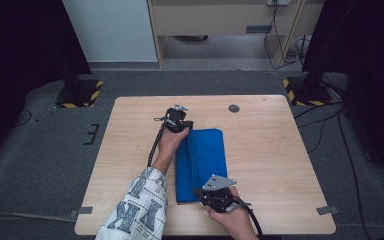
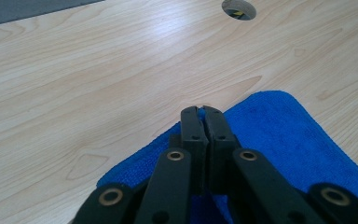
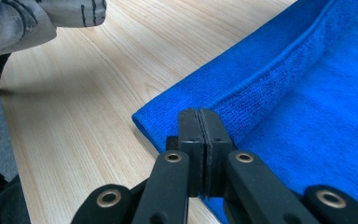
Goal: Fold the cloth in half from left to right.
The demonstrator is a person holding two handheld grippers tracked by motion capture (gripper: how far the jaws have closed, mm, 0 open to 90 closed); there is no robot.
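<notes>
A blue towel (image 1: pixel 205 160) lies folded lengthwise on the wooden table (image 1: pixel 265 160), its upper layer set a little to the right of the lower one. My left gripper (image 1: pixel 182 126) is at the towel's far left corner, jaws pressed together on the cloth's corner (image 2: pixel 200 112). My right gripper (image 1: pixel 207 194) is at the near end, shut where the hemmed edge of the upper layer (image 3: pixel 279 60) runs into its tips (image 3: pixel 200 114). The towel (image 2: pixel 279 135) stays low on the table at both ends.
A round cable hole (image 1: pixel 234 108) sits in the table's far middle and shows in the left gripper view as the hole (image 2: pixel 238 8). A patterned sleeve (image 1: pixel 137 207) crosses the near left; the same sleeve (image 3: pixel 32 18) hangs over the wood. Black stands with striped bases (image 1: pixel 77 92) flank the table.
</notes>
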